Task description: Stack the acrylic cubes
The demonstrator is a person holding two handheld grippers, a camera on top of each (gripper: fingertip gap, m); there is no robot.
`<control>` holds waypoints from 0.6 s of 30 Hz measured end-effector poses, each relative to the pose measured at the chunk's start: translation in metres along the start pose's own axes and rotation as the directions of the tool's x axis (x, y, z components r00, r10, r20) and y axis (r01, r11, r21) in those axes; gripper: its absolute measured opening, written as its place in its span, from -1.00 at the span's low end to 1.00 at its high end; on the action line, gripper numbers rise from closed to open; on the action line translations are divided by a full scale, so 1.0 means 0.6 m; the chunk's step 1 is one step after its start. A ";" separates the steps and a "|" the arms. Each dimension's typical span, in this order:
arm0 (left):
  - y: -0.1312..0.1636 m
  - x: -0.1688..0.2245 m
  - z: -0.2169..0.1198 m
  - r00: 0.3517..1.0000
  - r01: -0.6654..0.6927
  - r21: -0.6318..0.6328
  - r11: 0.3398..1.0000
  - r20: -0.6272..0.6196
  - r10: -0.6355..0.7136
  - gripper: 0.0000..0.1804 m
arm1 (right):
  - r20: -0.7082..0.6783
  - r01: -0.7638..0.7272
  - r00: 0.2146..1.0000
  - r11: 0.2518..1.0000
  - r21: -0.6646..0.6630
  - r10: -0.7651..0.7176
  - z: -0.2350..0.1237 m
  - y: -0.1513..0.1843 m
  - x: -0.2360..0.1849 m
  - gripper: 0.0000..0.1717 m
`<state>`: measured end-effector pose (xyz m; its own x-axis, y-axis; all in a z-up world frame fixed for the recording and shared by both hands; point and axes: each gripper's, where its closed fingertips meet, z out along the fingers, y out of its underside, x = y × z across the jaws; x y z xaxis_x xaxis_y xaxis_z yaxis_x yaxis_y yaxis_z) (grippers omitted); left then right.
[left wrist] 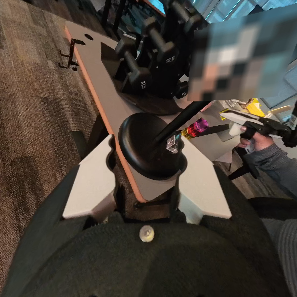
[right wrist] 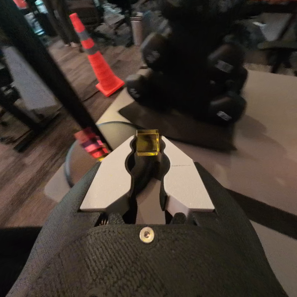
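Note:
My left gripper (left wrist: pixel 146 139) is open wide and holds nothing, its fingers on either side of the black round base (left wrist: pixel 141 144) of a pole stand. A clear cube (left wrist: pixel 172 147) lies just off its right fingertip (left wrist: pixel 184 144), at the near end of a line of joined cubes: yellow, red (left wrist: pixel 192 130) and magenta (left wrist: pixel 200 125). My right gripper (right wrist: pixel 147 141) is shut on a yellow see-through cube (right wrist: pixel 147 143), both pads against its sides. In the left wrist view it (left wrist: pixel 222 113) hovers at the far right with the yellow cube (left wrist: pixel 224 110). The coloured cubes (right wrist: pixel 91 144) show blurred to its left.
A black dumbbell rack (left wrist: pixel 160 64) stands on the grey table (left wrist: pixel 99 77); it also shows in the right wrist view (right wrist: pixel 192 72). The black pole (right wrist: pixel 48 67) slants up beside the cubes. An orange cone (right wrist: pixel 99 61) stands on the floor. A black hook (left wrist: pixel 69 53) hangs on the table edge. Some 35 cm of space lies between my two pairs of fingers.

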<state>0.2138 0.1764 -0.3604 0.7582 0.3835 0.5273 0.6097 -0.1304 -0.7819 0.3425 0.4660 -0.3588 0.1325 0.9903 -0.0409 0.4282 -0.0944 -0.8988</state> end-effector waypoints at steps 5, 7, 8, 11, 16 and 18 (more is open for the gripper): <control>0.014 0.011 -0.008 0.999 -0.009 0.010 1.000 -0.043 0.009 -0.15 | 0.178 0.129 0.977 0.989 -0.066 -0.115 0.013 -0.013 -0.101 -0.70; 0.021 0.017 -0.009 0.999 -0.008 0.005 1.000 -0.054 0.008 -0.15 | 0.208 0.167 0.966 0.984 -0.066 -0.150 0.019 -0.021 -0.123 -0.69; 0.024 0.020 -0.011 0.998 -0.009 0.003 1.000 -0.058 0.009 -0.15 | 0.216 0.186 0.962 0.980 -0.065 -0.168 0.022 -0.025 -0.132 -0.69; 0.030 0.026 -0.020 0.998 -0.030 -0.009 1.000 -0.062 0.029 -0.15 | 0.238 0.228 0.950 0.969 -0.097 -0.200 0.035 -0.026 -0.148 -0.69; 0.037 0.026 -0.031 0.998 -0.024 -0.011 1.000 -0.059 0.024 -0.15 | 0.269 0.252 0.942 0.953 -0.169 -0.202 0.057 -0.007 -0.154 -0.69; 0.040 0.027 -0.034 0.998 -0.024 -0.012 1.000 -0.056 0.023 -0.15 | 0.265 0.263 0.941 0.947 -0.187 -0.209 0.062 0.002 -0.152 -0.69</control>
<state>0.2456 0.1607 -0.3636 0.7841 0.3283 0.5268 0.5940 -0.1505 -0.7903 0.2975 0.3794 -0.3722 -0.2020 0.9788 0.0334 0.6072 0.1519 -0.7799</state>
